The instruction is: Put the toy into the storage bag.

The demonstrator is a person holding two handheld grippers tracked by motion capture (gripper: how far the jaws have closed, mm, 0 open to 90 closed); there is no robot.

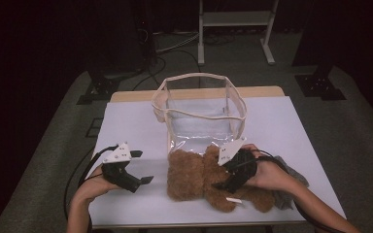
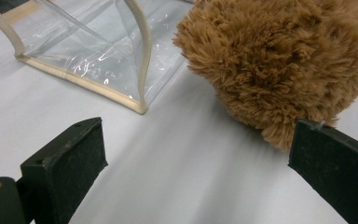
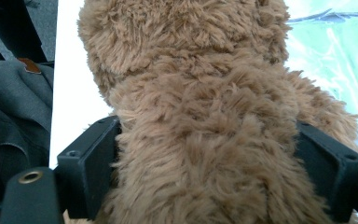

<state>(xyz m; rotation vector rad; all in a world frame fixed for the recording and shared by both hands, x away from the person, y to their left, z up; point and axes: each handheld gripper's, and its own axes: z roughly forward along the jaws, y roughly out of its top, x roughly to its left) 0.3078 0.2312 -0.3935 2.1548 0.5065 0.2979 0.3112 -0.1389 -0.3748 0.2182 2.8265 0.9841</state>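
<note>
A brown plush teddy bear lies on the white table, just in front of a clear plastic bag with cream trim that stands open. My right gripper reaches over the bear from the right. In the right gripper view its jaws stand wide on either side of the bear's furry body, so the right gripper is open. My left gripper hovers left of the bear, open and holding nothing. The left gripper looks at the bear's fur and the bag's corner.
A grey cloth lies under the person's right hand, at the bear's right; the same grey cloth appears in the right gripper view. The table top is bare on the left. A white metal frame stands on the floor beyond the table.
</note>
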